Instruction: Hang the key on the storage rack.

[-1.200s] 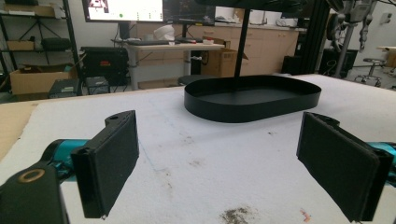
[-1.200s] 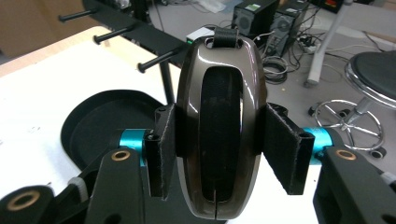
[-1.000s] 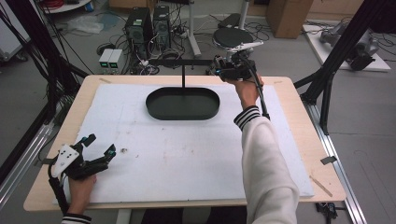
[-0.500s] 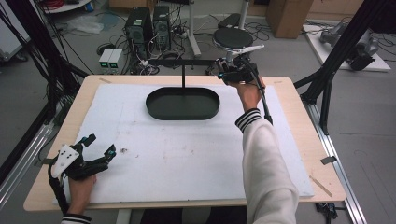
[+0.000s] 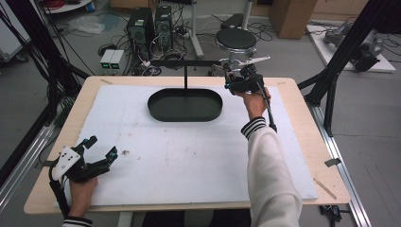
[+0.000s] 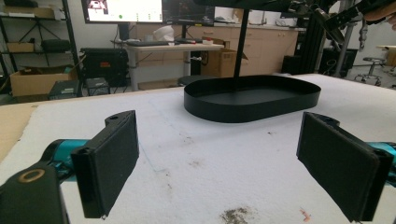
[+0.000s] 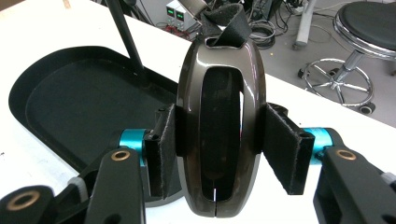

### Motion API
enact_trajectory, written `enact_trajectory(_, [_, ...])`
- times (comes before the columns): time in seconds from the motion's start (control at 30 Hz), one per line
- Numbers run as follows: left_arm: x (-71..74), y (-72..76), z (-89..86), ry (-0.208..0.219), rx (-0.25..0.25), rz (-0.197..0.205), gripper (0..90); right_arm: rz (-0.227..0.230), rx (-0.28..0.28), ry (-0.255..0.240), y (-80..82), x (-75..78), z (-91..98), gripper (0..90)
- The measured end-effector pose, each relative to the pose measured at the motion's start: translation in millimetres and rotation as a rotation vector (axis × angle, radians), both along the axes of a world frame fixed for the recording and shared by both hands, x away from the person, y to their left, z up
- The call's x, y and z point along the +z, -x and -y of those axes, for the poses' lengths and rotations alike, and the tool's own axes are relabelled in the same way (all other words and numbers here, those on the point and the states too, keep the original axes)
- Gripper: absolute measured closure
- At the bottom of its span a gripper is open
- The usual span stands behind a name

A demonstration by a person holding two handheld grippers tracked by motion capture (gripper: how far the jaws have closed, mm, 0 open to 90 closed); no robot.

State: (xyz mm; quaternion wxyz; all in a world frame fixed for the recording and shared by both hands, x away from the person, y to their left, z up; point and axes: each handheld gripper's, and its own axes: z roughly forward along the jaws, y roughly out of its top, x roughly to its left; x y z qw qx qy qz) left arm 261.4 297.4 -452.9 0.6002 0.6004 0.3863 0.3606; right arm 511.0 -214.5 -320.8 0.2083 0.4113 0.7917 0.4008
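Observation:
A black oval tray lies on the white mat at the far middle of the table. A thin black post with a crossbar rises from its far rim. My right gripper hovers by the crossbar's right end, just right of the tray. It is shut on a glossy dark-brown oval ring with a black strap at its top. The pads press on both of the ring's sides. At the front left my left gripper rests on the mat, open, with nothing between its fingers.
The white mat covers most of the wooden table, with small dirt marks near the left gripper. Black frame struts stand at both table sides. Beyond the far edge are a stool, computer towers and cables on the floor.
My right gripper has come down a little with the brown ring, beside the crossbar's right end. The left gripper has stayed where it was.

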Motion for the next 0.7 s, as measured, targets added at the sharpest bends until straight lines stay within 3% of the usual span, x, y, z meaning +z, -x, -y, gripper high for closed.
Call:
enact_trajectory(0.33, [0.0,0.0,-0.1,-0.003,-0.002,0.000,13.3,-0.047,0.009,0.027,-8.7,-15.2,-3.4,47.9])
enact_trajectory(0.7, [0.1,-0.2,0.0,-0.001,0.000,-0.002,13.4,-0.107,0.033,0.012,-15.5,-28.6,-11.8,44.5])
